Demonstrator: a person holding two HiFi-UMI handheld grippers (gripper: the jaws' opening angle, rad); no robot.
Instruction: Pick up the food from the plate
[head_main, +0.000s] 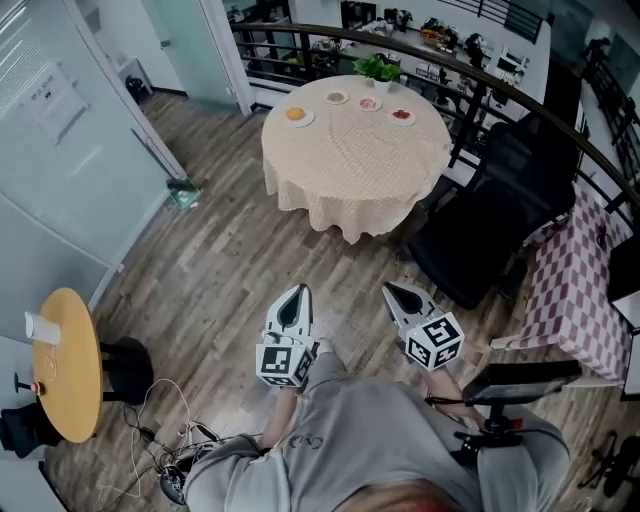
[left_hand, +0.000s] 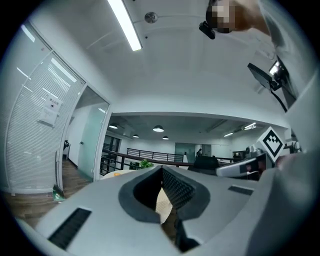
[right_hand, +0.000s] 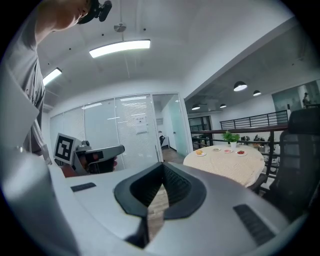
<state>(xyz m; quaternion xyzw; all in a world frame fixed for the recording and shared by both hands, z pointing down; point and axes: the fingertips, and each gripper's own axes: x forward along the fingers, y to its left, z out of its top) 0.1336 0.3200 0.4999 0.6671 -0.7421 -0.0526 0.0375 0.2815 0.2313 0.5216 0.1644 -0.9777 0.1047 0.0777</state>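
A round table (head_main: 355, 160) under a cream cloth stands far ahead, with several small plates on its far side. One plate (head_main: 297, 116) holds orange food, another (head_main: 402, 116) holds red food. My left gripper (head_main: 298, 291) and my right gripper (head_main: 392, 288) hover side by side over the wooden floor, well short of the table. Both point toward it, shut and empty. In the left gripper view the jaws of the left gripper (left_hand: 162, 170) meet at their tips. The right gripper (right_hand: 162, 167) looks the same, with the table (right_hand: 227, 162) and its plates (right_hand: 201, 153) off to its right.
A black office chair (head_main: 500, 210) stands right of the table, with a checkered cloth (head_main: 575, 290) beyond it. A dark railing (head_main: 470, 75) curves behind the table, next to a green plant (head_main: 378, 68). A small yellow round table (head_main: 65, 365) and floor cables (head_main: 150, 440) lie at left. Glass walls line the left.
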